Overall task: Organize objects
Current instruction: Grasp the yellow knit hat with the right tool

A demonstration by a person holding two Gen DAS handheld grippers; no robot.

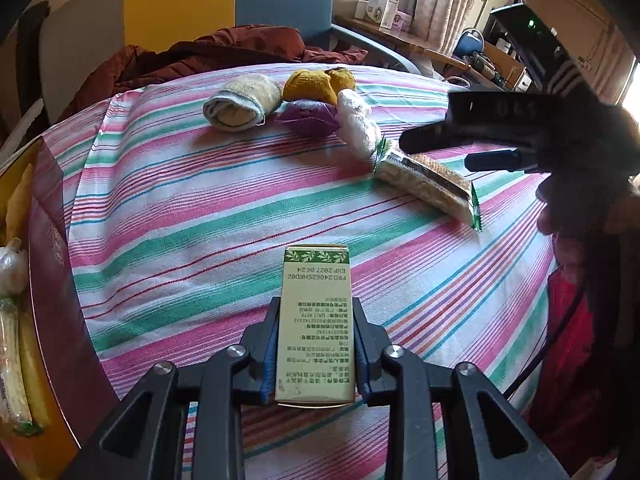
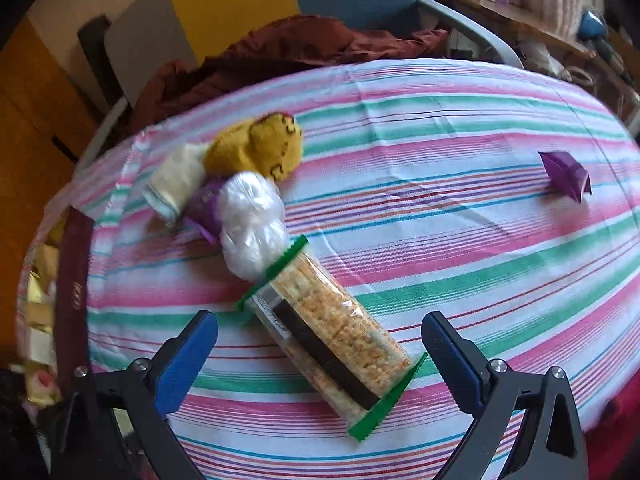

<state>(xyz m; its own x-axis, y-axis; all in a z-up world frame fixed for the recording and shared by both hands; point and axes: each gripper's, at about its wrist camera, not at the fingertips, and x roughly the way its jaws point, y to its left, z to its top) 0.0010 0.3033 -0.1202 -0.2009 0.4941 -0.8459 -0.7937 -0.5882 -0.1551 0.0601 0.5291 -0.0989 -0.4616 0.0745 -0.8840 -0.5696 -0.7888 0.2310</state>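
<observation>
Clamped between my left jaws, a pale green carton points forward over the striped worktop. My right jaws stand wide open, straddling a cracker packet that lies flat between them. Ahead of them, a white bag touches the packet's far end, beside a yellow sock; a purple sachet sits well apart to the right.
</observation>
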